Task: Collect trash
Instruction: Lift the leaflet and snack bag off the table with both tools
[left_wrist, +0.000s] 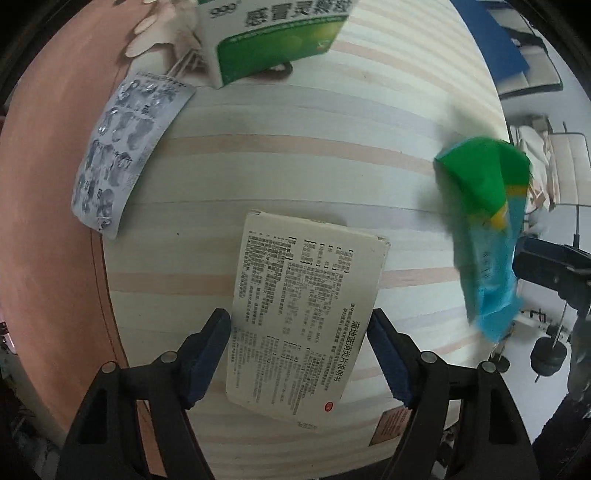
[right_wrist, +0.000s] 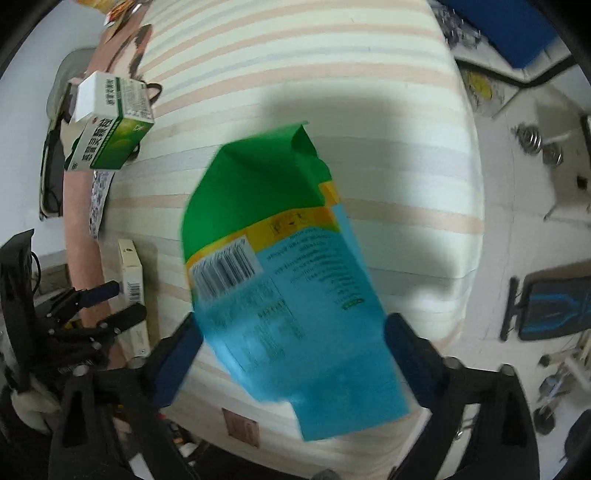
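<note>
On the striped bed (left_wrist: 332, 155), trash not yet gathered: green-white medicine box (left_wrist: 273, 37), green-blue packet (right_wrist: 288, 280), cream pill box (left_wrist: 303, 317), foil blister sheet (left_wrist: 122, 151) all loose. Right hand-held gripper (right_wrist: 291, 362) wide, packet blurred between the jaws, pads apparently off it. Left hand-held gripper (left_wrist: 299, 354) straddles cream box, contact unclear. No bin visible; most work left.

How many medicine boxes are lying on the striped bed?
3. The white and green box sits at the far left edge, the cream box lies between the left jaws, and the green and blue box is between the right jaws. More may be hidden.
</note>
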